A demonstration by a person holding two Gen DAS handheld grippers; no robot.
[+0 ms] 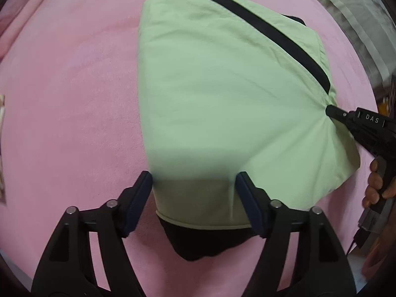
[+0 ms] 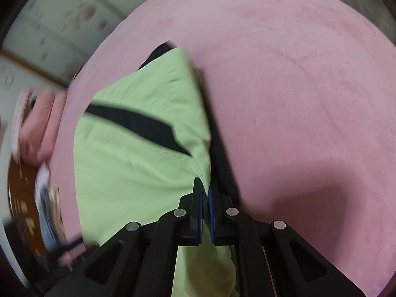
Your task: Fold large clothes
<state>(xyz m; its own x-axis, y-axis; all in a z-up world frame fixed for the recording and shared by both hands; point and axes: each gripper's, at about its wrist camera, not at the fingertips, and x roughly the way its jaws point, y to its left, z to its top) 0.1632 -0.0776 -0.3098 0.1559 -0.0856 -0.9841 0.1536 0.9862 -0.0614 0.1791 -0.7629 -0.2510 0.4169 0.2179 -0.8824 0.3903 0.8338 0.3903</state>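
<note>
A folded light-green garment [image 1: 210, 86] with a black stripe [image 1: 259, 27] lies on the pink bed cover [image 1: 74, 99]. Its black inner part [image 1: 198, 242] sticks out at the near edge. My left gripper [image 1: 194, 180] points straight down over that near edge, open wide, with the green cloth lying between its fingers. My right gripper [image 1: 330, 111] is shut on the garment's right edge, and creases fan out from the pinch. In the right wrist view the gripper [image 2: 204, 188] has green cloth [image 2: 136, 173] squeezed between its blue pads. A person's hand [image 1: 376, 185] holds the right gripper.
The pink cover [image 2: 297, 99] spreads wide around the garment on every side. Grey patterned bedding [image 1: 346, 5] lies at the far right edge. A pink pillow [image 2: 37, 128] and cluttered items sit at the left in the right wrist view, which is blurred.
</note>
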